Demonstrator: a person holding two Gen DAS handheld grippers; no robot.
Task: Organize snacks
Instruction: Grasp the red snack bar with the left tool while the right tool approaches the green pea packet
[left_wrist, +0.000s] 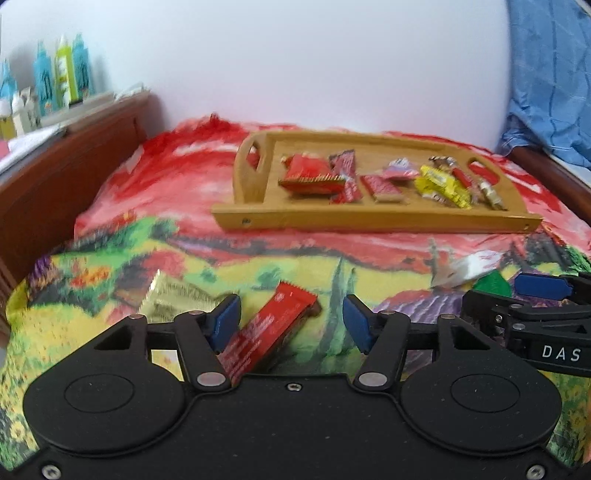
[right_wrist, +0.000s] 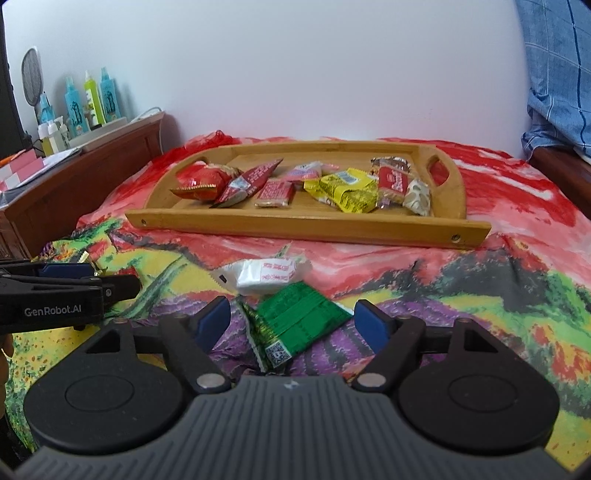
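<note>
L tongs (left_wrist: 291, 321) apart, red bar (left_wrist: 269, 332) between, 12 o'clock | R tongs (right_wrist: 291, 321) apart over green packet (right_wrist: 299, 317); white packet (right_wrist: 266, 275) beyond | tray (right_wrist: 306, 227) at 12 on bed | wrappers light, crinkly, slick: pinch mid-body.

A smooth wooden tray (right_wrist: 295, 225) sits on printed cloth (right_wrist: 480, 280) among glossy foil wrappers (right_wrist: 299, 321).

Red bar (left_wrist: 271, 328), green packet (right_wrist: 299, 321), floral cloth (right_wrist: 480, 295).
</note>
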